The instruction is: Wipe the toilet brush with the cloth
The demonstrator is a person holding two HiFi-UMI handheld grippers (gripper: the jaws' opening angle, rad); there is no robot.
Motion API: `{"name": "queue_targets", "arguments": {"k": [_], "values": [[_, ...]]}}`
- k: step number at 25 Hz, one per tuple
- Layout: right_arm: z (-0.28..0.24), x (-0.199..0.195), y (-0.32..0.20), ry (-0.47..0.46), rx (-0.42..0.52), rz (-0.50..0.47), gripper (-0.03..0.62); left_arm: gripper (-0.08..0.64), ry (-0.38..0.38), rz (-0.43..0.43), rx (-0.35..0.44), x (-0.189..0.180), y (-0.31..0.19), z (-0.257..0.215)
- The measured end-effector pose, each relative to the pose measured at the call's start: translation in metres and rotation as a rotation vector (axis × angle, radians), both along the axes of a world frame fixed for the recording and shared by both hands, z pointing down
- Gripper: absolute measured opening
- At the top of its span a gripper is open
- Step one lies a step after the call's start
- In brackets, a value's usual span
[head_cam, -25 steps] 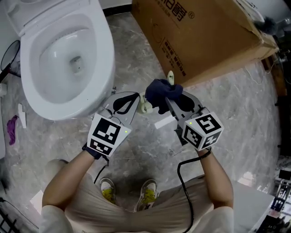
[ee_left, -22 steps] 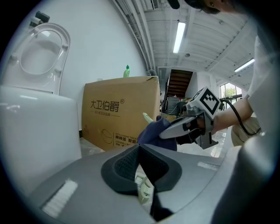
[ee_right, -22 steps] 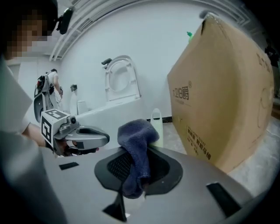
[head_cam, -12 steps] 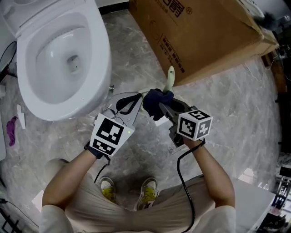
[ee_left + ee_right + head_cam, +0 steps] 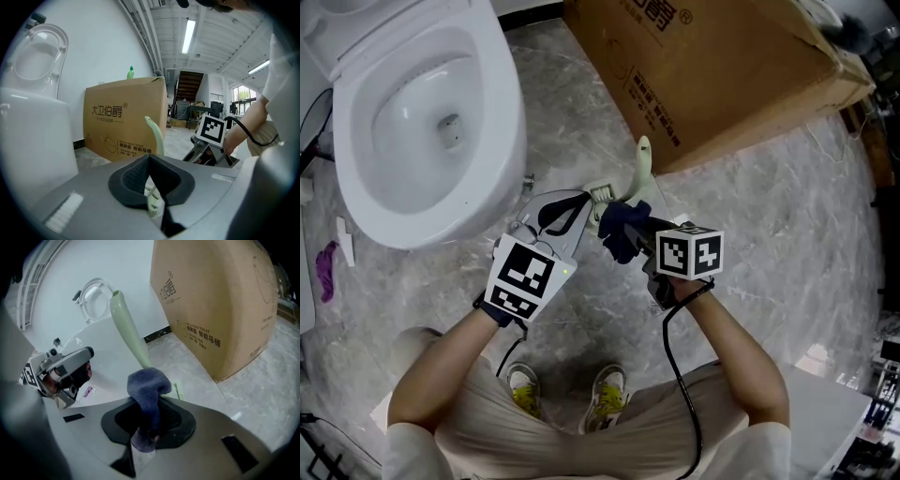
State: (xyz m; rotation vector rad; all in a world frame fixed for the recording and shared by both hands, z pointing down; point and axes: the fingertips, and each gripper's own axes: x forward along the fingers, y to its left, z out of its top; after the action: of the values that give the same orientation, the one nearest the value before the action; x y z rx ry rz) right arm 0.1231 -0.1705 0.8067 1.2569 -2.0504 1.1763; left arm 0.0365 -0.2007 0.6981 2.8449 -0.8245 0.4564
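Note:
The toilet brush (image 5: 639,169) is a pale green curved wand, tilted up over the floor between my two grippers. My left gripper (image 5: 592,202) is shut on its ribbed lower end (image 5: 153,202), and the handle (image 5: 155,135) rises beyond the jaws. My right gripper (image 5: 628,225) is shut on a dark blue cloth (image 5: 621,234). That cloth (image 5: 148,389) is bunched against the brush shaft low down, just past the left jaws. Above the cloth the handle (image 5: 128,329) stands bare up to its tip.
A white toilet (image 5: 422,122) with its lid raised stands at the left. A large cardboard box (image 5: 722,66) lies at the upper right on the marbled floor (image 5: 787,216). The person's shoes (image 5: 605,394) are below the grippers, and a black cable (image 5: 675,361) hangs from the right gripper.
My right gripper has slid the cloth down the brush shaft toward the left gripper, baring more of the handle's tip. The left gripper has held still.

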Motion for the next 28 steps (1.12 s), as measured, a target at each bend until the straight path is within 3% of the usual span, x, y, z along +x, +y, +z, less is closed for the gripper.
{"name": "queue_targets", "arguments": {"k": [3,5,10,15,22,28], "values": [[-0.016,-0.007,0.007,0.038,0.006,-0.138,0.066,0.000,-0.006,0.002,0.002,0.002,0.001,0.001],[-0.039,-0.014,0.007,-0.004,0.046,-0.184,0.066,0.000,-0.008,0.002,0.003,0.003,0.001,0.000],[-0.074,-0.013,-0.011,-0.166,0.091,-0.092,0.066,0.000,-0.019,0.008,0.012,0.000,0.002,0.002],[-0.058,-0.015,-0.025,-0.286,-0.007,0.003,0.066,0.000,-0.074,0.041,0.058,0.002,0.014,0.010],[-0.035,-0.018,-0.024,-0.260,-0.066,0.002,0.066,0.000,-0.053,0.053,0.066,0.006,0.019,-0.001],[0.006,-0.016,-0.008,-0.135,-0.130,-0.028,0.066,0.000,-0.024,0.036,-0.004,0.009,0.018,0.011]]}}
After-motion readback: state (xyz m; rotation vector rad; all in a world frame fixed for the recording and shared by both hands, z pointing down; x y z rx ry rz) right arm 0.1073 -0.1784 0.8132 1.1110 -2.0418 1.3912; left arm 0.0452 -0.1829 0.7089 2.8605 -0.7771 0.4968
